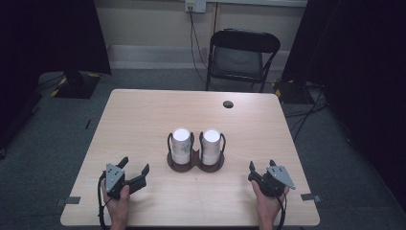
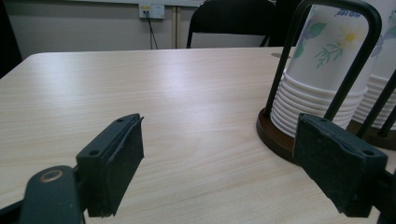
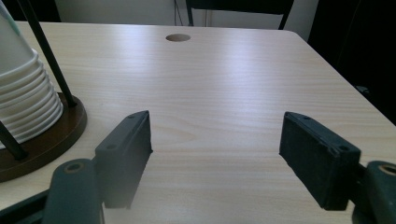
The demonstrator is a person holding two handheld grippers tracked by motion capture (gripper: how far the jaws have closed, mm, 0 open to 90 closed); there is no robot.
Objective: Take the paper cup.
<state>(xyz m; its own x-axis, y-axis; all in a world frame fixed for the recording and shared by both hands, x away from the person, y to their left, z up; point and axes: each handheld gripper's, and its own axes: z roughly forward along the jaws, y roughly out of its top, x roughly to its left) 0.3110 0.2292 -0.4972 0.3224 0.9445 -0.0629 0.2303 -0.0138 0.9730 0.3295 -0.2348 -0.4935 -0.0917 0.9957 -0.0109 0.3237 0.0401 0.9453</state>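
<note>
Both claws gaping, holding nothing: left gripper [image 1: 136,167] and right gripper [image 1: 261,166] are flanking the cup holder [image 1: 195,163], apart from it.

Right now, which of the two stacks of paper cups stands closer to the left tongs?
The left stack of cups, in the holder's left ring. It stands nearest the open left tongs; the right stack of cups stands beside it, toward the right tongs.
</note>
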